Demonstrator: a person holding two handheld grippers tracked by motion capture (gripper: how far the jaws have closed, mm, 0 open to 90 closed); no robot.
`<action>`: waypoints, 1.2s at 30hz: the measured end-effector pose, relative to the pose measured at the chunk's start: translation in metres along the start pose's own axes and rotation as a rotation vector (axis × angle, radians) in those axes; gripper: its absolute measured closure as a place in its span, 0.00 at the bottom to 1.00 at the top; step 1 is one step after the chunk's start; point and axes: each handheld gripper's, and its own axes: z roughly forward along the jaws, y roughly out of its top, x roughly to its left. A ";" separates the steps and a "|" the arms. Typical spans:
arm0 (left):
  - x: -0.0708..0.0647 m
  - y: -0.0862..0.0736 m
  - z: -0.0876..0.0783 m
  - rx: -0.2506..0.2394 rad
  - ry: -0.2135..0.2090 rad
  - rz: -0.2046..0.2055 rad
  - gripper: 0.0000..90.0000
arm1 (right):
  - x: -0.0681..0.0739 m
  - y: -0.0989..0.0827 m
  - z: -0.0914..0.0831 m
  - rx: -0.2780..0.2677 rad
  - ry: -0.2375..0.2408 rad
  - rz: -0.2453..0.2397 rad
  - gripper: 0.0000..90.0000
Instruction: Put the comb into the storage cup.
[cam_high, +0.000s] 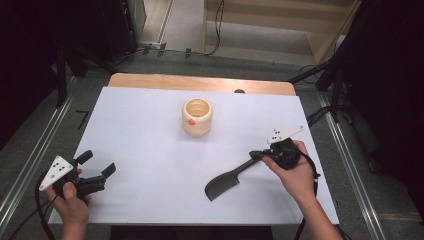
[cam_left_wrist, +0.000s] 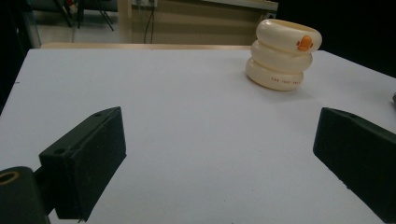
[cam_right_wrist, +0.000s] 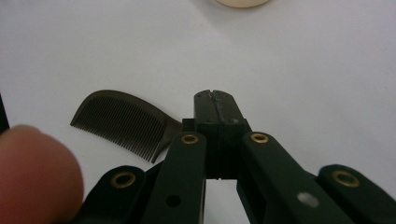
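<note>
Holding the dark comb (cam_high: 227, 181) by its handle, the right tongs (cam_high: 257, 155) are squeezed shut on it, with the toothed end pointing down and left, toward the person. The left tongs (cam_high: 97, 164) sit wide apart with nothing in them, well away at the near left of the white table (cam_high: 150, 150). Farther back stands a cream cup (cam_high: 197, 116), nearer the comb hand. The comb's handle is hidden between the jaws.
</note>
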 end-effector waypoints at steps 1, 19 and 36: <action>0.000 0.000 0.000 0.000 0.000 0.000 0.02 | 0.000 0.000 0.000 0.000 0.000 0.000 0.98; 0.000 0.000 0.001 0.004 0.001 -0.002 0.03 | -0.032 0.023 0.039 0.265 -0.065 -0.030 0.98; 0.000 0.000 0.001 0.005 0.000 0.000 0.03 | -0.040 0.020 0.067 0.410 -0.083 -0.068 0.98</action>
